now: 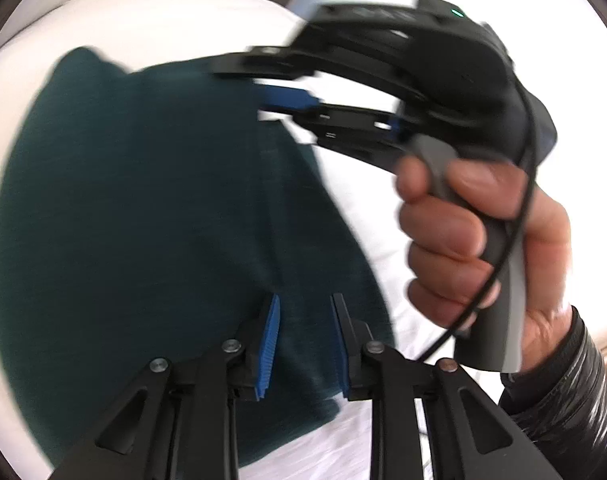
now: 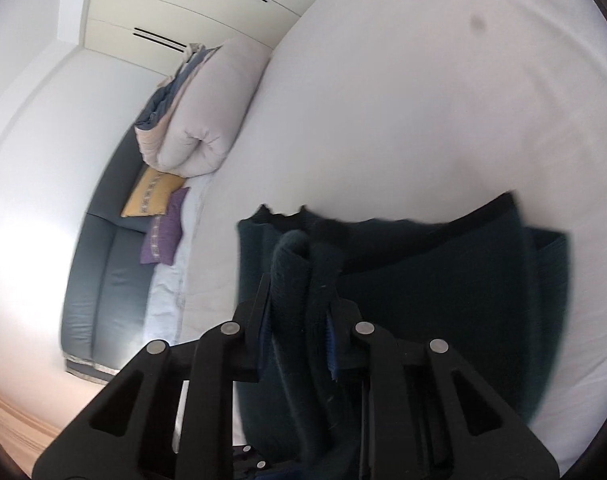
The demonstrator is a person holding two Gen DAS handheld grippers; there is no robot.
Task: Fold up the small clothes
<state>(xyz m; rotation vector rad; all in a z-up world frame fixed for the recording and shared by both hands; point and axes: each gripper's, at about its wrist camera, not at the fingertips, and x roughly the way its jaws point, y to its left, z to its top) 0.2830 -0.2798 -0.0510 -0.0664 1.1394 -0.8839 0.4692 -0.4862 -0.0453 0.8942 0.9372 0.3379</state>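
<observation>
A dark teal garment (image 1: 143,208) lies spread on the white bed (image 1: 363,184). My left gripper (image 1: 305,300) hovers over its near right part, open and empty, blue pads apart. My right gripper (image 1: 263,92) shows in the left wrist view, held by a hand at the garment's far right edge. In the right wrist view the right gripper (image 2: 299,280) is shut on a bunched fold of the garment (image 2: 423,280), which drapes from it onto the bed (image 2: 423,100).
A folded duvet (image 2: 199,120), a yellow cushion (image 2: 151,196) and a purple cushion (image 2: 163,232) lie at the bed's head by a grey headboard (image 2: 103,272). White wardrobe doors stand beyond. Wood floor shows at the lower left.
</observation>
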